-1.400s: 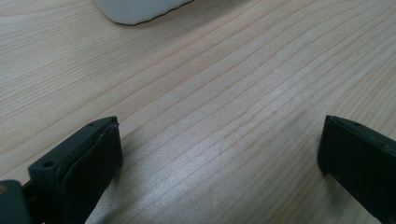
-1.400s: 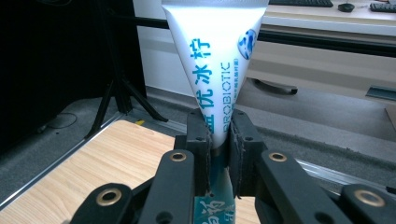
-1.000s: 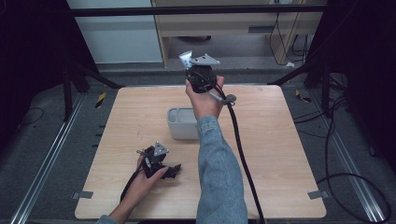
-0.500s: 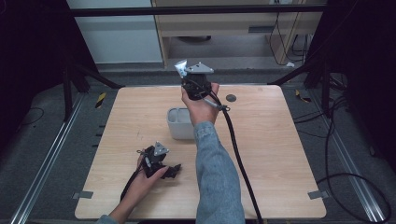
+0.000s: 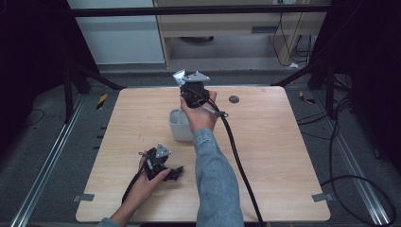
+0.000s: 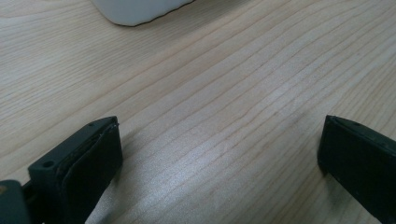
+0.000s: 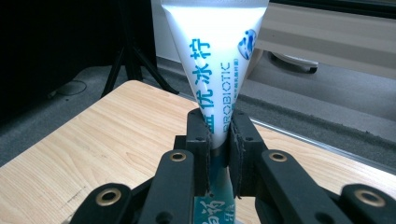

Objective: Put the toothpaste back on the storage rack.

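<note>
My right gripper is shut on a white tube with blue lettering. It pinches the tube's narrow lower part, and the wide flat end stands up above the jaws. In the high view the right gripper is held in the air over the far side of a white cup near the table's middle. My left gripper lies low on the wood near the front left, open, with bare table between its fingers. The cup's bottom edge lies ahead of it.
The wooden table has a small dark round mark at the back right. The right gripper's thick black cable trails across the table toward the front edge. Dark stands and floor cables surround the table.
The right hand has come down and a little to the left with the tube, closer to the cup. The left hand has stayed put.
</note>
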### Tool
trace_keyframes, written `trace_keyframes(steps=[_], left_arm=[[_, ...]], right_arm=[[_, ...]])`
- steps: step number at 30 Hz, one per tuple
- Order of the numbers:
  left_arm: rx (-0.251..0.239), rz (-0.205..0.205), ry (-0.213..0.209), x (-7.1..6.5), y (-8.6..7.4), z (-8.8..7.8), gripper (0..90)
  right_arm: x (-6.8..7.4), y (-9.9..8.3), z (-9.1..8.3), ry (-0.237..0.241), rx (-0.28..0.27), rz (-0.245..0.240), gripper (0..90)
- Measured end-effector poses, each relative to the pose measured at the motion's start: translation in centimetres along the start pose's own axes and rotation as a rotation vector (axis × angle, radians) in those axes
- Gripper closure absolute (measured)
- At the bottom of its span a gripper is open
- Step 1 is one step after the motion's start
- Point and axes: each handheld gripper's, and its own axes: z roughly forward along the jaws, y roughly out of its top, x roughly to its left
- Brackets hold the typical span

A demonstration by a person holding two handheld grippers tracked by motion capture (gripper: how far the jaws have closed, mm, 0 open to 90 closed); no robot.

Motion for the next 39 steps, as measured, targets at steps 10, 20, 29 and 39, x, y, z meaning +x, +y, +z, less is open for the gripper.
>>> trace_keyframes(steps=[10,20,29,39], left_arm=[[0.001,0.003,-0.002,0.0,0.0,0.0,0.0],[0.001,0.003,-0.002,0.0,0.0,0.0,0.0],[0.002,0.003,-0.002,0.0,0.0,0.0,0.0],[0.002,0.003,-0.002,0.0,0.0,0.0,0.0]], right_arm=[[0.3,-1.2,0.7,0.006,0.039,-0.005,80.1],[0.2,-2.1,0.9,0.008,0.063,-0.003,80.0],[0.2,-2.7,0.9,0.007,0.092,-0.017,79.9],[0.3,-3.1,1.0,0.012,0.113,-0.02,80.0]])
